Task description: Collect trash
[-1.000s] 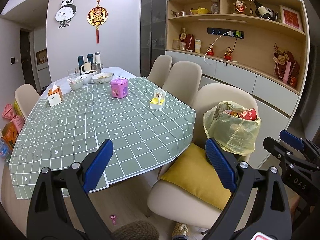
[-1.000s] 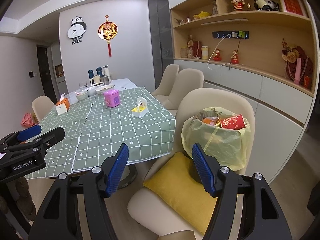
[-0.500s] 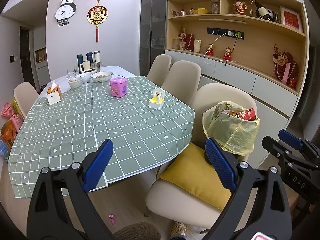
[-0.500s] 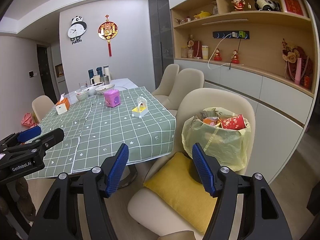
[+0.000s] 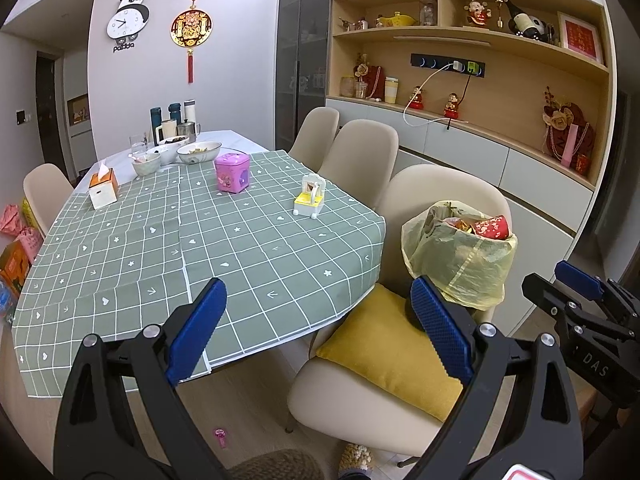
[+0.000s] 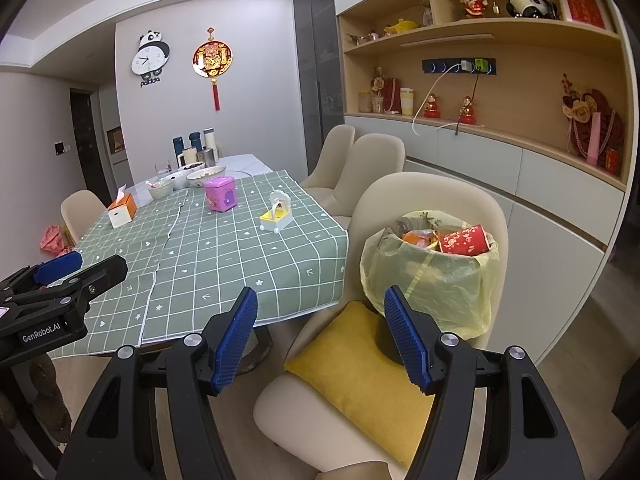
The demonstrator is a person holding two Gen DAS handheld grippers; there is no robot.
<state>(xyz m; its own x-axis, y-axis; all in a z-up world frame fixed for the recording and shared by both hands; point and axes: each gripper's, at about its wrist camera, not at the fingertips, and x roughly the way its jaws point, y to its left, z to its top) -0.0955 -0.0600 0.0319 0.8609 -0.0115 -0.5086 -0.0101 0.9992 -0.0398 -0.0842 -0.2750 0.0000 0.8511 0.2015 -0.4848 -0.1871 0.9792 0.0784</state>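
Observation:
A bin lined with a yellow trash bag [image 5: 458, 256] stands on a beige chair [image 5: 440, 188], on a yellow cushion [image 5: 392, 356]. It is full, with a red paper cup [image 5: 490, 227] on top. It also shows in the right wrist view [image 6: 430, 276]. My left gripper [image 5: 320, 320] is open and empty, held back from the table edge. My right gripper [image 6: 320, 330] is open and empty, in front of the chair and bin. Each gripper shows at the edge of the other's view.
A table with a green checked cloth [image 5: 180, 248] carries a pink box [image 5: 232, 172], a small yellow-white toy [image 5: 309, 196], a tissue box [image 5: 103, 188], bowls and flasks at the far end. A small pink item [image 5: 220, 438] lies on the floor. Chairs and a shelf wall stand at right.
The left wrist view has shifted slightly; both grippers stay open and empty. Nothing on the table or chair has moved.

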